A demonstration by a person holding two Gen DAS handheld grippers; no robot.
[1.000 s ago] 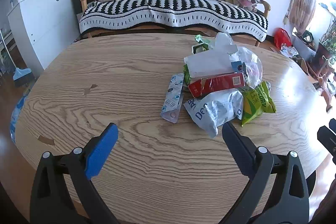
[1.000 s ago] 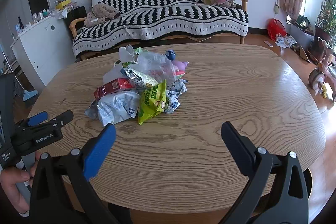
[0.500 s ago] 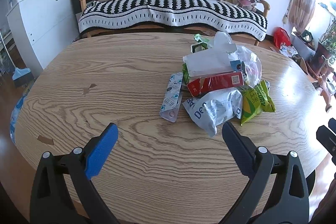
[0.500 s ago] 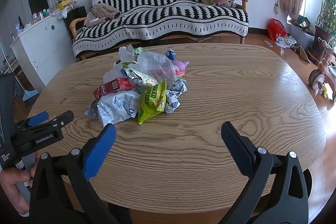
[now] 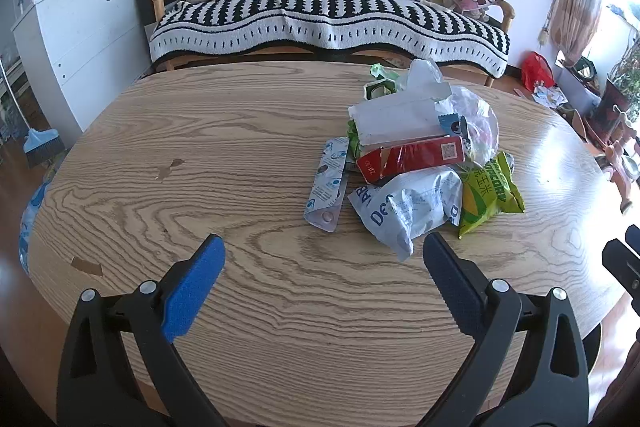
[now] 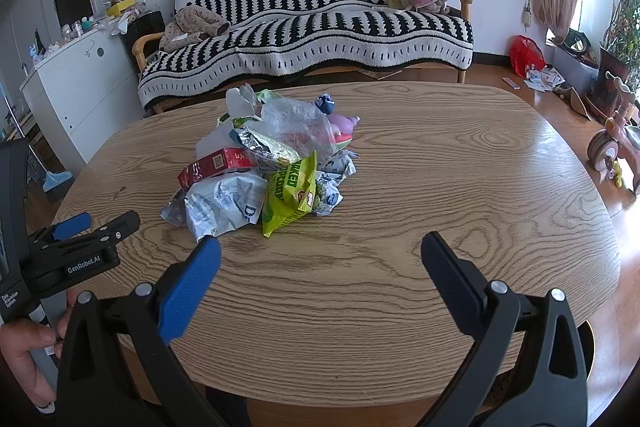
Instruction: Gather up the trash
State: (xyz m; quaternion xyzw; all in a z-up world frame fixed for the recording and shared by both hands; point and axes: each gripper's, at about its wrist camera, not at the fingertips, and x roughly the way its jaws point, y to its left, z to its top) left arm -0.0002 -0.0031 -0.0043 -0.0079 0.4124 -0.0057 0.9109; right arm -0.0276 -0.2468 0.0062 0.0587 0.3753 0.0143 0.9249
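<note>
1. My left tongs (image 5: 323, 255) hang over the near edge of the oval wood-grain counter (image 5: 224, 155), fingers spread wide apart, gripping nothing.
2. My right tongs (image 6: 320, 253) sit likewise, fingers apart and empty.
3. My left hand (image 6: 24, 355) grips the left handle, seen at the right view's left edge.
4. The pile of crumpled trash wrappers (image 5: 420, 167) lies on the counter ahead of both tongs, apart from them: a white-and-blue plastic pouch (image 5: 408, 207) nearest, a green snack bag (image 6: 290, 193) beside it, a red carton (image 5: 412, 157) behind.
5. A black-and-white striped sofa (image 5: 328, 15) stands beyond the counter.
</note>
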